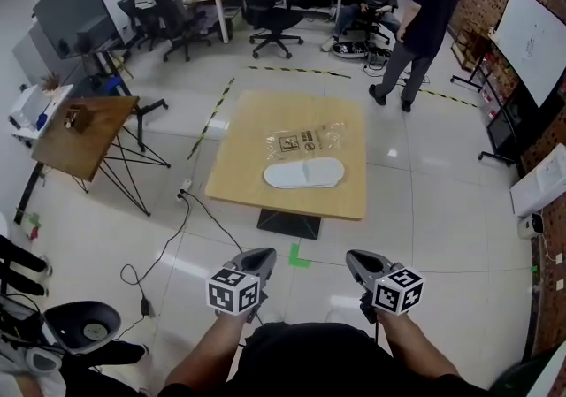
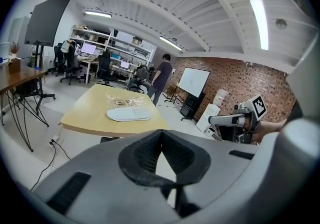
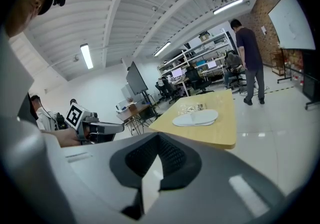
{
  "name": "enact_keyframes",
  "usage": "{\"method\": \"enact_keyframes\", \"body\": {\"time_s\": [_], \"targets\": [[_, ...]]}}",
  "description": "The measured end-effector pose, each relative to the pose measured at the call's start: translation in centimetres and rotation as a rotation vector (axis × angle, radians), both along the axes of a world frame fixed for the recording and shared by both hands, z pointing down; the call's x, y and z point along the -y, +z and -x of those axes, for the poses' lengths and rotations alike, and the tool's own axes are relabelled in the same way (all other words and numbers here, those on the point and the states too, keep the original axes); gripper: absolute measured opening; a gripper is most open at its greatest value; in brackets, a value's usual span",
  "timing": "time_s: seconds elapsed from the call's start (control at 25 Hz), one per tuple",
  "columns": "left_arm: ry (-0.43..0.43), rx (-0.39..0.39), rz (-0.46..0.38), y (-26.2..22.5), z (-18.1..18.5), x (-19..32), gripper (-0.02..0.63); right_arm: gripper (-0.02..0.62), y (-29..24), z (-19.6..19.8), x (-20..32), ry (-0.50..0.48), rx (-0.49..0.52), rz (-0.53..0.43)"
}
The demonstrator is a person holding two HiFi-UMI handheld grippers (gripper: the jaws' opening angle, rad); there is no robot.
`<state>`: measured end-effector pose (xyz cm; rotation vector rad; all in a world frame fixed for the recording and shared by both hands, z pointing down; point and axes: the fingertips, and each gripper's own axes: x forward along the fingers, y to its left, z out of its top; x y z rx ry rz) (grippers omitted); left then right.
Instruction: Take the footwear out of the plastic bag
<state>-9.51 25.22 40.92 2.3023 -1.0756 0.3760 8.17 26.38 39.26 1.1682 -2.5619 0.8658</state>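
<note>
White slippers beside the plastic bag on the far table could be shoved off if the clenched, empty left gripper and right gripper are advanced unopened.

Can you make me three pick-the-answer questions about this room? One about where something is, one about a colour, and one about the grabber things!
1. Where are the slippers?
A. On the floor
B. On the wooden table
C. On an office chair

2. What colour are the slippers?
A. White
B. Red
C. Black

3. How are the left gripper and right gripper?
A. Jaws wide open
B. Shut on a slipper
C. Shut, holding nothing

Answers:
1. B, they lie flat on the tabletop.
2. A, they look plain white against the yellow wood.
3. C, each gripper view shows its jaws together and empty, far from the table.
</note>
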Motion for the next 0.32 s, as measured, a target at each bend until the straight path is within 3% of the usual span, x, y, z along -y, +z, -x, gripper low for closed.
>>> {"method": "enact_keyframes", "body": {"time_s": [0.32], "targets": [[0.035, -0.003, 0.002, 0.99, 0.51, -0.77, 0.006, 0.000, 0.47, 0.70, -0.04, 0.025, -0.004, 0.000]]}}
